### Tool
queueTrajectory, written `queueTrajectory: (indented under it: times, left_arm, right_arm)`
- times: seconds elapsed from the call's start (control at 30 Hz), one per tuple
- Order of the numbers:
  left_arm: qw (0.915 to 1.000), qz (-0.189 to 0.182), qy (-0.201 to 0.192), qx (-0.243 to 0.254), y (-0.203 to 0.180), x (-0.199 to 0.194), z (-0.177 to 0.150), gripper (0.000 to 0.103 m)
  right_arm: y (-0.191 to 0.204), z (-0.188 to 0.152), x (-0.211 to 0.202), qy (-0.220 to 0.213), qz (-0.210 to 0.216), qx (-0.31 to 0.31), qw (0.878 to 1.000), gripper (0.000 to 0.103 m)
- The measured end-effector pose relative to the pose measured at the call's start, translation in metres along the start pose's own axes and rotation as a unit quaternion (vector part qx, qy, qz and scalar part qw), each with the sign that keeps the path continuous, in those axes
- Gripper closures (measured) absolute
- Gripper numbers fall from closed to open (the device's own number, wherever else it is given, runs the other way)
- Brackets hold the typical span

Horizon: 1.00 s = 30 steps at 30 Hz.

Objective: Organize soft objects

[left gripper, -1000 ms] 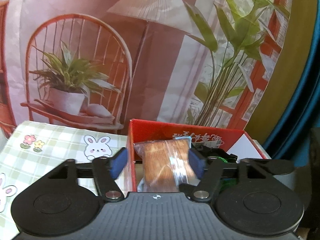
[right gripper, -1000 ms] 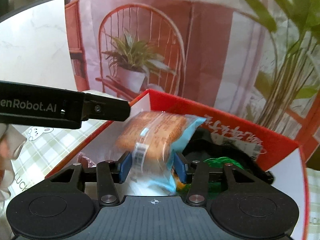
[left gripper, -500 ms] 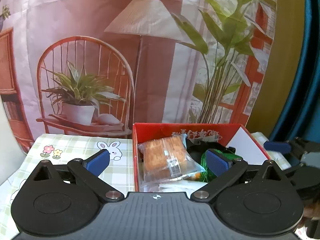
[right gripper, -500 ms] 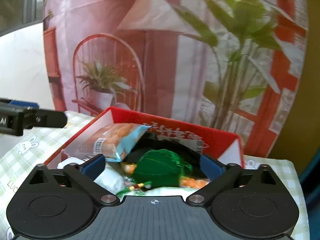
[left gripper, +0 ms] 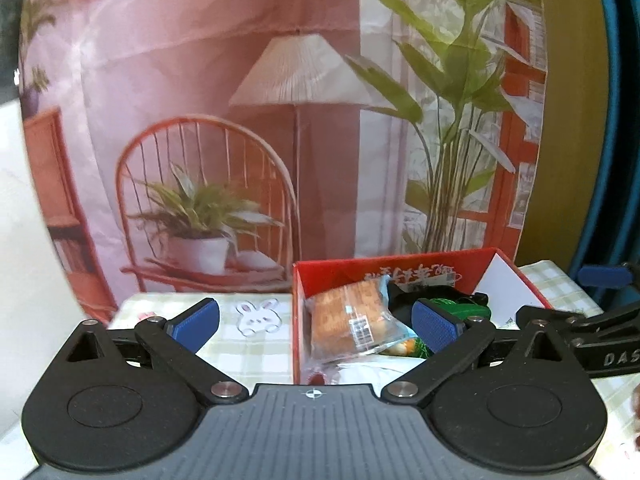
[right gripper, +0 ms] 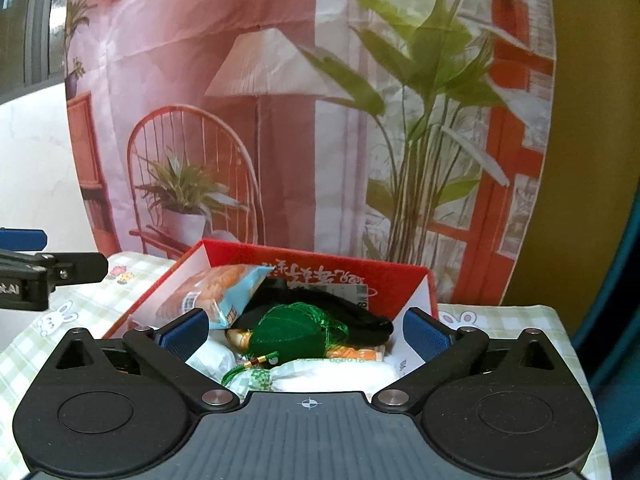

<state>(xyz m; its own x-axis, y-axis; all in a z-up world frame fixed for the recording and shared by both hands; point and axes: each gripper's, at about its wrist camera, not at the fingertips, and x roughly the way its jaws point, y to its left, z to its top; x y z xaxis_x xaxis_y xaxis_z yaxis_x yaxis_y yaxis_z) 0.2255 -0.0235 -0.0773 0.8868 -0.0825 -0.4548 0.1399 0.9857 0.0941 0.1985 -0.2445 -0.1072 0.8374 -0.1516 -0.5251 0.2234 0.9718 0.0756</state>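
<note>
Red cardboard box (left gripper: pixel 384 270) sits right of centre in my left view, the wrapped bread packet (left gripper: pixel 350 322) leaning inside; my left tongs (left gripper: pixel 316 322) gape wide, empty. Right view: my right tongs (right gripper: pixel 306 330) likewise spread, empty, before the green pouch (right gripper: pixel 290 334) in the box (right gripper: pixel 404 280).

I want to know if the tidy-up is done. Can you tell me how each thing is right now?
Left gripper: open, holding nothing.
Right gripper: open, holding nothing.
Red box: open on top, with things inside.
Bread packet: sealed, lying in the box, leaning on the left wall.
Green pouch: in the box, on top of the pile.
Black cloth: in the box, behind the pouch.
</note>
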Motion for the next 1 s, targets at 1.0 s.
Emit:
queueTrajectory:
  times: [1.0]
  left_arm:
    - [0.9941, 0.002, -0.108, -0.01, -0.013, -0.18, 0.015, 0.0]
  right_arm:
    - [0.002, 0.008, -0.198, -0.101, -0.026, 0.043, 0.994, 0.0]
